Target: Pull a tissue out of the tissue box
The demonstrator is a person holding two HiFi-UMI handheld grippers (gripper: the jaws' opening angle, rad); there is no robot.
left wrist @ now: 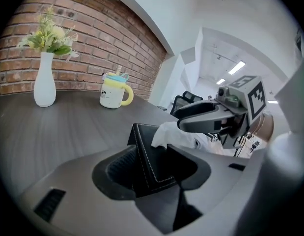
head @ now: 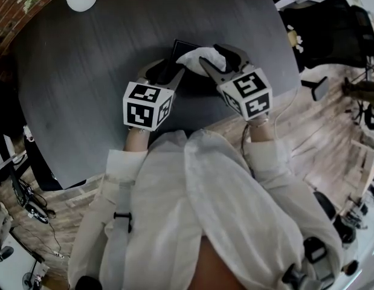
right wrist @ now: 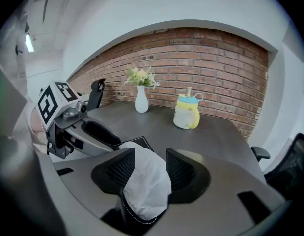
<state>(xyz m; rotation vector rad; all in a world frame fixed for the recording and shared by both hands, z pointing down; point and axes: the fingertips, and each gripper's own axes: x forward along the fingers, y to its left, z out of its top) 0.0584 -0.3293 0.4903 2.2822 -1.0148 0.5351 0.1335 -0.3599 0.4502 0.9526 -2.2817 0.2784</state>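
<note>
While the left gripper [left wrist: 156, 165] has its jaws spread wide, a corner of the tissue box [left wrist: 148, 151] stands between them. It is hard to tell if the jaws touch the box. The jaws are smooth grey plastic with dark, ribbed pads [left wrist: 120, 168] inside.

The right gripper [right wrist: 149, 167] is wide apart too. The tissue [right wrist: 144, 186] stands between its jaws and fills most of the gap. It is white, soft and crumpled, like a little puffy hill, and it sticks up out of the top of the box.

The box is black and looks like leather, with flat sides, sharp edges and a line of white stitches along them. It sits on the table [head: 84, 71], which is round, dark grey and has a fine wood grain.

Each gripper carries a cube [head: 147, 106] with black and white square marks. Both grippers point away from the person and tip down at the box. Their tips come close together there, so they make a V shape. The arms wear loose white sleeves [head: 114, 168] and reach in from each side.

Farther back on the table stand a smooth white vase [left wrist: 44, 85] with pale flowers and a yellow and white cup [left wrist: 112, 91] with a handle. Behind them is a rough red brick wall [left wrist: 93, 43].
</note>
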